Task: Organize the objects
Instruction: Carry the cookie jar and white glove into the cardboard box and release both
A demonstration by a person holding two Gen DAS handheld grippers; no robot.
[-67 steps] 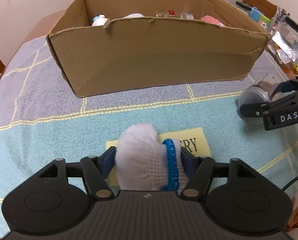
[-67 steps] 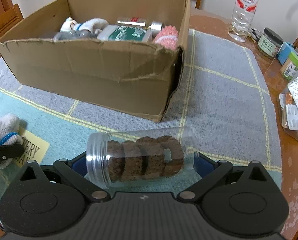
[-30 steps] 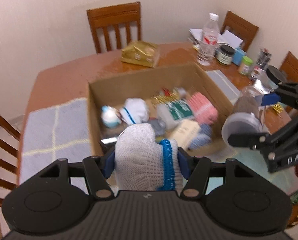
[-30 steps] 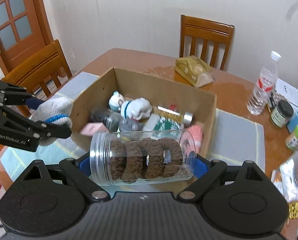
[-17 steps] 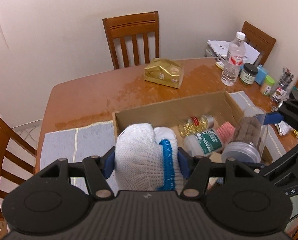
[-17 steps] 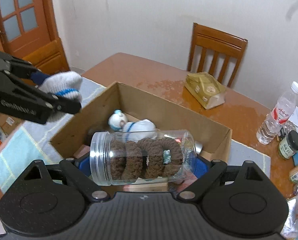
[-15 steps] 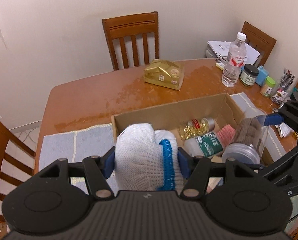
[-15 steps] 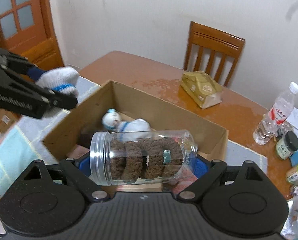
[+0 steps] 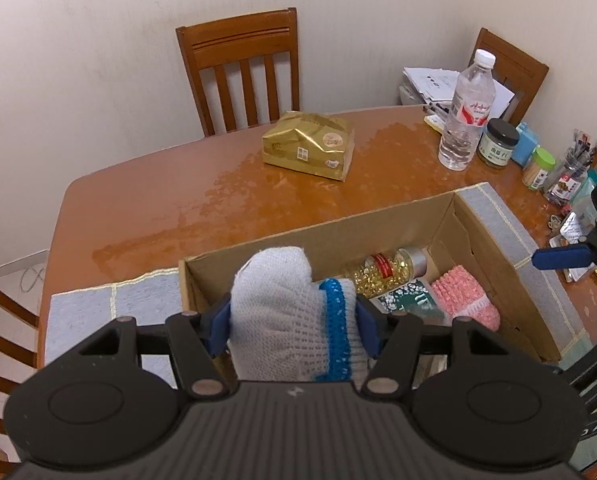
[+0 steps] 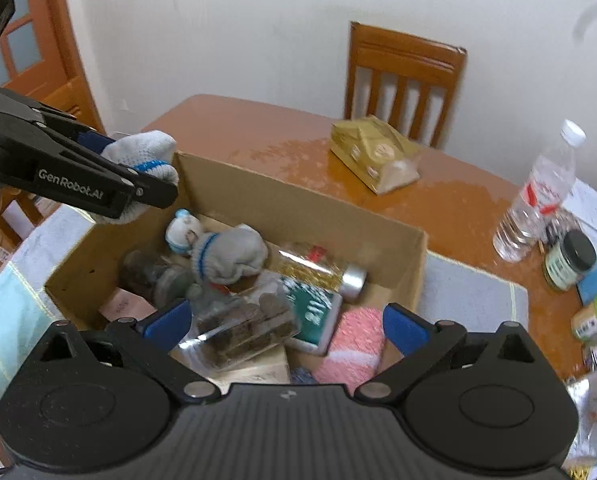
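- Plain cream wall (image 9: 98, 60) behind a glossy brown wooden tabletop (image 9: 158, 208).
- 1 slatted wooden chair (image 9: 240, 68) at the far edge.
- An orange glazed door (image 10: 26, 48) to the left.

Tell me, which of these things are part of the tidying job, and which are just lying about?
Part of the job:
- brown cardboard box
- white knitted glove with blue cuff, gripped by the left tongs
- clear plastic jar of brown rings, lying in the box below the opening right tongs

Lying about:
- gold foil packet
- clear water bottle
- dark-lidded glass jar
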